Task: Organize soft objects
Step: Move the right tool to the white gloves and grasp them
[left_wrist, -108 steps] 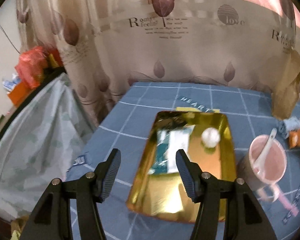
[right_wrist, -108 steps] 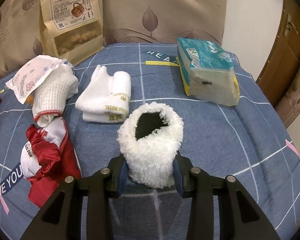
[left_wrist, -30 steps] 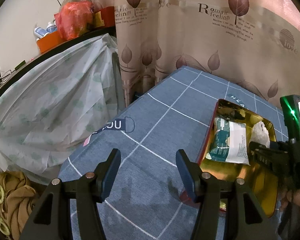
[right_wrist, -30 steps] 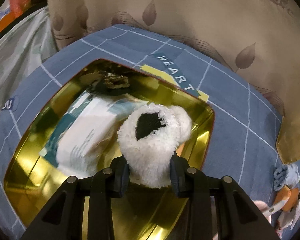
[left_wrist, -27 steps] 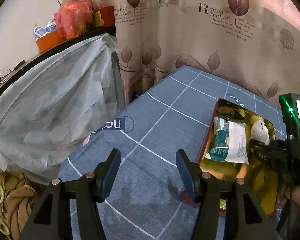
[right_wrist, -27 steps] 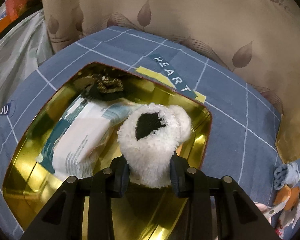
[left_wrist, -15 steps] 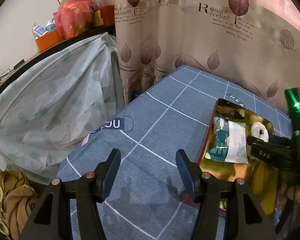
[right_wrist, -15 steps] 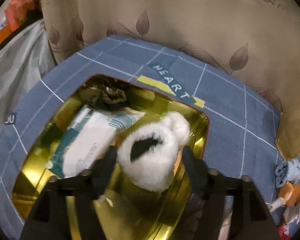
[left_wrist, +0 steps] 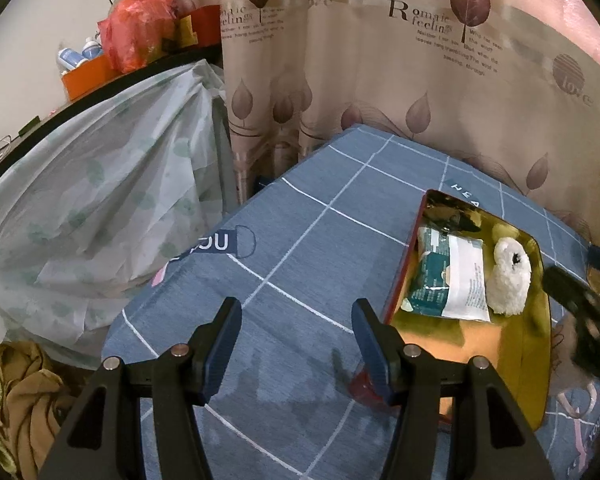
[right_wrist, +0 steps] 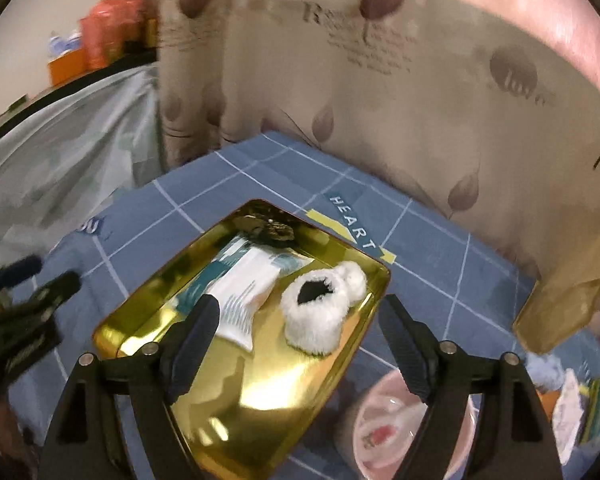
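At the centre of the right wrist frame the white fluffy slipper (right_wrist: 320, 312) lies in the gold tray (right_wrist: 260, 392) beside what looks like a tissue pack (right_wrist: 244, 280), the right hand-held gripper (right_wrist: 300, 344) above it, its jaws just opened and empty, while the left hand-held gripper (left_wrist: 296, 340) hangs open over the blue desk (left_wrist: 300, 240)

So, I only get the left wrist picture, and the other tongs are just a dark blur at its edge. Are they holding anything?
Observer: No. The right tongs have just been opening. Nothing sits between them, and the fluffy white bootie lies free in the gold tray.
Operator: Anything hidden behind that blur?
Observer: Yes, a pink cup stands beside the tray's near corner.
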Demonstrator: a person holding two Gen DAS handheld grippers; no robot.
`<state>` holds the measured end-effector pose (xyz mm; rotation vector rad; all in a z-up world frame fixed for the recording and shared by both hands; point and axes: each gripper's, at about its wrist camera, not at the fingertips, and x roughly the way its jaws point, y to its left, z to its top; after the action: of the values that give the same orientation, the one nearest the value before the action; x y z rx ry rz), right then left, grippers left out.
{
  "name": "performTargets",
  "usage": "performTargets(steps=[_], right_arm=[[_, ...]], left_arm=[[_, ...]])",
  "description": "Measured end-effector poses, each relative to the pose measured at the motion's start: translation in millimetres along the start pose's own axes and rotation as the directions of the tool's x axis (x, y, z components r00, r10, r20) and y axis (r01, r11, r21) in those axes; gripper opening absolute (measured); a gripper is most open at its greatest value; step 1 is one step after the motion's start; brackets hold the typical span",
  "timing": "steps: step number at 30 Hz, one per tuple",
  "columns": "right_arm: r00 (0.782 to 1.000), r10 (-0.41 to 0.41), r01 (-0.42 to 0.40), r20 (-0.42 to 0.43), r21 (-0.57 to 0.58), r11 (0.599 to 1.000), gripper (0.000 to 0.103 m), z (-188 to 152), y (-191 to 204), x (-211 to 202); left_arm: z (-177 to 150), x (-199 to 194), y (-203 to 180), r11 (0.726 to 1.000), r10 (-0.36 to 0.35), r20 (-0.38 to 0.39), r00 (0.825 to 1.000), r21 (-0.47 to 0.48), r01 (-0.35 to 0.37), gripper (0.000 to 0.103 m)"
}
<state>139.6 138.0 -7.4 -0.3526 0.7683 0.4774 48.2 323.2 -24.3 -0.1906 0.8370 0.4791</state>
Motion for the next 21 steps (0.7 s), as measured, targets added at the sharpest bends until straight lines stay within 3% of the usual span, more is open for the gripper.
performTargets(steps=[8, 16, 21], right_arm=[[0.998, -0.010, 0.008, 0.064, 0.034, 0.999, 0.079, -29.8, -36.1, -48.9], [0.982, -0.187, 0.177, 0.026, 0.216, 0.960, 0.079, -78.5, -142.9, -84.0], [0.945, -0.319, 0.324, -0.066, 0.301, 0.897, 0.079, -125.2, -217.5, -97.0]], left_arm=[[-1.9, 0.2, -4.0, 1.000, 0.001, 0.001, 1.000, 0.010, -0.001, 0.059], [-3.2, -0.9, -5.6, 1.000, 0.012, 0.010, 1.000, 0.019, -0.012, 0.059], [-3.3, -1.6, -6.4, 1.000, 0.017, 0.015, 1.000, 0.026, -0.017, 0.059]])
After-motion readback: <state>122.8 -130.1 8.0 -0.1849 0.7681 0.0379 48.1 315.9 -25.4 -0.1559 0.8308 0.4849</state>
